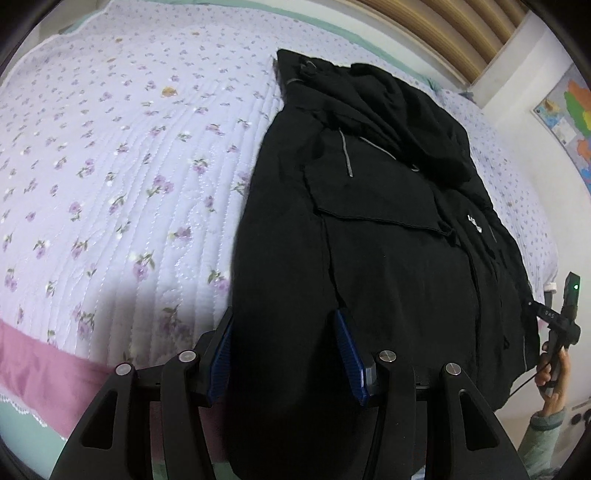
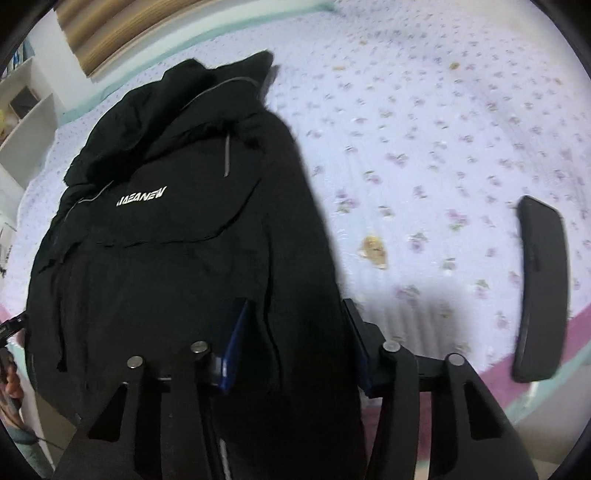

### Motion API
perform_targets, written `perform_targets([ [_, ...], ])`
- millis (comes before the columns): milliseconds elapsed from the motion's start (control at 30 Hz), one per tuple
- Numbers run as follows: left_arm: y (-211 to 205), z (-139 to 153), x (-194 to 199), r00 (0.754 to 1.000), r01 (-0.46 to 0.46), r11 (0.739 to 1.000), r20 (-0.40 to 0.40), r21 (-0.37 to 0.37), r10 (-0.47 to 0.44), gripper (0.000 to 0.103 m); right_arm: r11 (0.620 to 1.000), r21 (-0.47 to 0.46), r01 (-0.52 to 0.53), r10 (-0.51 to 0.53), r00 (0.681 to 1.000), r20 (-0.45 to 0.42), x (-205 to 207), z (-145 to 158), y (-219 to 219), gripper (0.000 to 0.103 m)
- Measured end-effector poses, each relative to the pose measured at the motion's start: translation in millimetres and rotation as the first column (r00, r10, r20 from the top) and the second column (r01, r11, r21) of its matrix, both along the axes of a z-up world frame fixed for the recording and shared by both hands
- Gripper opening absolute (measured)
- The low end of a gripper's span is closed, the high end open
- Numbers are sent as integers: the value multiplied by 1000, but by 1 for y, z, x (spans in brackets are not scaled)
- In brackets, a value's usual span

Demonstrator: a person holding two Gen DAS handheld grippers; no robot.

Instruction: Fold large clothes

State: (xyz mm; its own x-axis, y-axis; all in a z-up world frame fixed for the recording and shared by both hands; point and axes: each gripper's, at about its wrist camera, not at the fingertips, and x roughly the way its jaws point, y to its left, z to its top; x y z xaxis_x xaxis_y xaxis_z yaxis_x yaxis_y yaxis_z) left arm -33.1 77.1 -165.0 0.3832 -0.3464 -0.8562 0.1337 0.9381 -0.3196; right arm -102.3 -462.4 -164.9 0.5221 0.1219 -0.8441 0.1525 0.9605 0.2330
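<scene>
A large black hooded jacket (image 1: 388, 229) lies lengthwise on the bed, folded narrow, hood at the far end, its near end hanging over the bed's front edge. It also shows in the right wrist view (image 2: 177, 266), with white lettering on the chest. My left gripper (image 1: 284, 343) has its blue-padded fingers wide apart, with the jacket's left near hem between them. My right gripper (image 2: 295, 332) also stands wide apart, with the jacket's right near hem between its fingers. Neither is closed on the cloth.
The bed has a lilac floral quilt (image 1: 122, 177) with a pink border (image 1: 40, 362) at the front edge. A black flat phone-like object (image 2: 541, 291) lies on the quilt to the right. A wooden headboard (image 1: 454, 33) and a wall map (image 1: 570, 122) are beyond.
</scene>
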Motion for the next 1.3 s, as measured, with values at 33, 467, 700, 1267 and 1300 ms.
perform_targets([
  [33, -2, 3, 2, 1000, 25, 999, -16, -35, -26, 53, 999, 30, -28, 27, 1000, 15, 0, 6, 3, 41],
  [467, -5, -10, 1, 986, 126, 915, -57, -383, -160, 57, 973, 174, -153, 144, 988, 61, 14, 10, 31, 41],
  [700, -9, -5, -48, 974, 189, 933, -59, -307, -217, 57, 976, 103, -192, 194, 981, -11, -19, 4, 38, 45],
  [1267, -15, 118, 21, 956, 207, 870, 282, -447, -83, 17, 950, 238, -200, 125, 946, 298, -12, 101, -5, 20],
  [1300, -15, 120, 32, 958, 191, 867, 279, -460, -63, 17, 949, 247, -196, 115, 944, 309, -7, 105, -9, 20],
])
